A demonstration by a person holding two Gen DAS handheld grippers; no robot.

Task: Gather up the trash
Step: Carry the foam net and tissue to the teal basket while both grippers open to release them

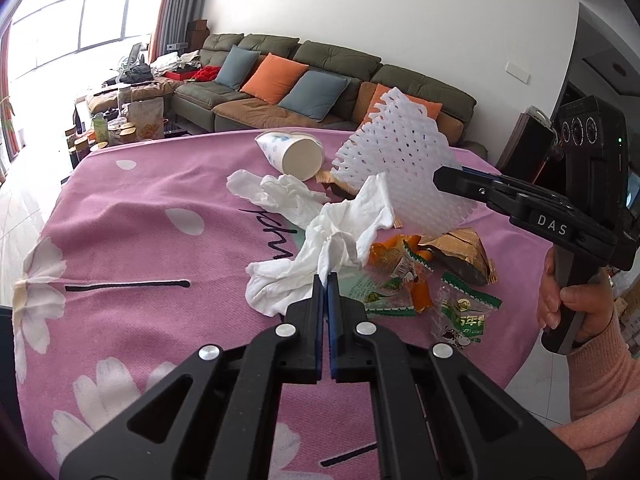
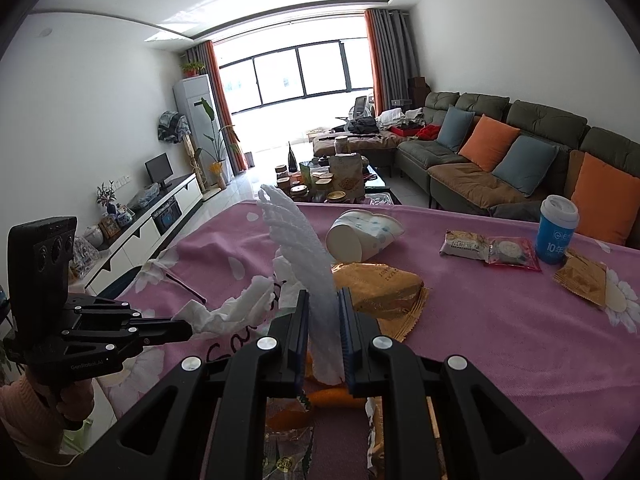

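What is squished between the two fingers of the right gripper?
A white foam fruit net, standing upright in the right gripper; the right wrist view shows it.

Bright daylight from the window, blown out white in both views; soft, faint shadows on the table. Strong fisheye bend, dark vignette at corners. Centre sharp, edges slightly soft. Mild glare on ceiling and floor

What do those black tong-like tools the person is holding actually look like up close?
Both are matte black plastic. The left gripper has blue-lined fingers and silver rivets; the right gripper looks the same. Each has a pistol handle and a boxy three-lens camera block, with white "DAS" and "GenRobot.AI" lettering. The sleeves are peach-pink knit.
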